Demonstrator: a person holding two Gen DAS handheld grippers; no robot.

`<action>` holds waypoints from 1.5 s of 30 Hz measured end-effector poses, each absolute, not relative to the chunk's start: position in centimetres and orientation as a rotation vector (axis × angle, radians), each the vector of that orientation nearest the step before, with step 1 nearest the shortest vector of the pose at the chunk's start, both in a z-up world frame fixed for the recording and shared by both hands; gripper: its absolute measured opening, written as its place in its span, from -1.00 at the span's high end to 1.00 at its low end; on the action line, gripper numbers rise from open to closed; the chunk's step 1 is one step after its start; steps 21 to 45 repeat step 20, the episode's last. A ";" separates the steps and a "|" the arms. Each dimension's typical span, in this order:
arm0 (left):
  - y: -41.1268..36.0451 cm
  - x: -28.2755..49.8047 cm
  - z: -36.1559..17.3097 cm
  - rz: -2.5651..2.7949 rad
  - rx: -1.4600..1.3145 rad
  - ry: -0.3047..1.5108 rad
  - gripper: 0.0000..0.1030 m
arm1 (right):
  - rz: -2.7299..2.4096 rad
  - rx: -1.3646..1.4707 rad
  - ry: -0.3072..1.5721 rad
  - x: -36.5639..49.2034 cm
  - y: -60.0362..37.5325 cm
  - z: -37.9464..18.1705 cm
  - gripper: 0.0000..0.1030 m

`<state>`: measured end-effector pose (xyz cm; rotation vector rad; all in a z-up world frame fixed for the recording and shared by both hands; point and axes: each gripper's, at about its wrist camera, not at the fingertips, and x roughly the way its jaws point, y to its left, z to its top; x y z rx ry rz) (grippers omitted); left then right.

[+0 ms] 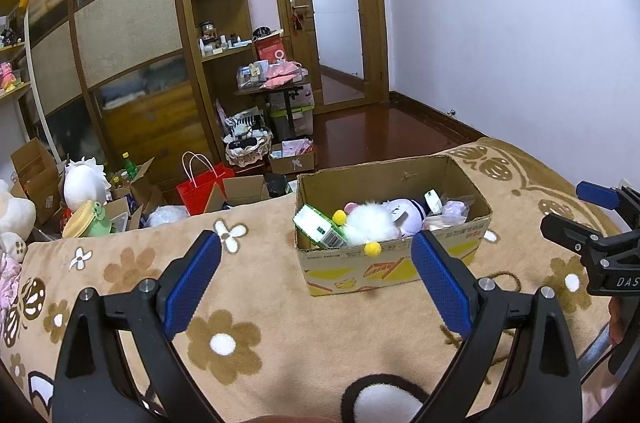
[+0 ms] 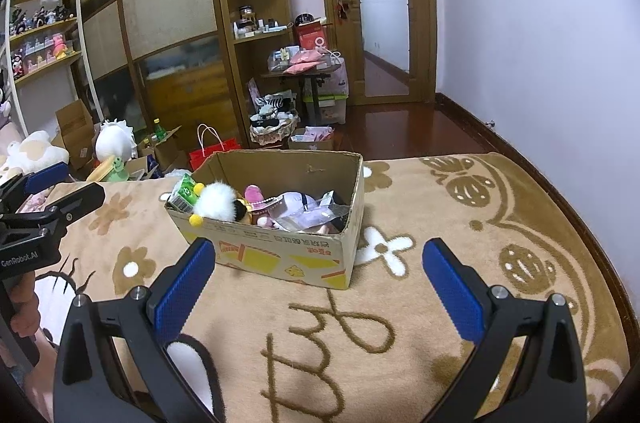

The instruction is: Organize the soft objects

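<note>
An open cardboard box stands on the tan flowered blanket. It holds a white fluffy plush with yellow pompoms, a purple plush, a green carton and plastic packets. The right wrist view shows the same box, the white plush and a pink plush. My left gripper is open and empty, just before the box. My right gripper is open and empty, at the box's near wall. Each gripper shows in the other's view, the right one and the left one.
Beyond the blanket's far edge the floor is crowded: a red bag, cardboard boxes, a white plush, a green frog toy. A wardrobe, shelves and a small table stand behind. The door is at the back.
</note>
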<state>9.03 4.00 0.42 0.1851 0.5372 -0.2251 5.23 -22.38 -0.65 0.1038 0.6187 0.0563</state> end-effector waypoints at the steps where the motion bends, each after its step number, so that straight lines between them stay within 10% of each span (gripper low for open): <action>1: 4.0 9.0 0.4 -0.225 0.186 0.538 -0.85 | 0.056 0.105 0.618 5.3 -22.4 -0.7 -1.00; 45: 4.3 9.1 0.0 -0.237 0.184 0.545 -0.85 | 0.056 0.102 0.614 5.3 -22.4 -0.7 -1.00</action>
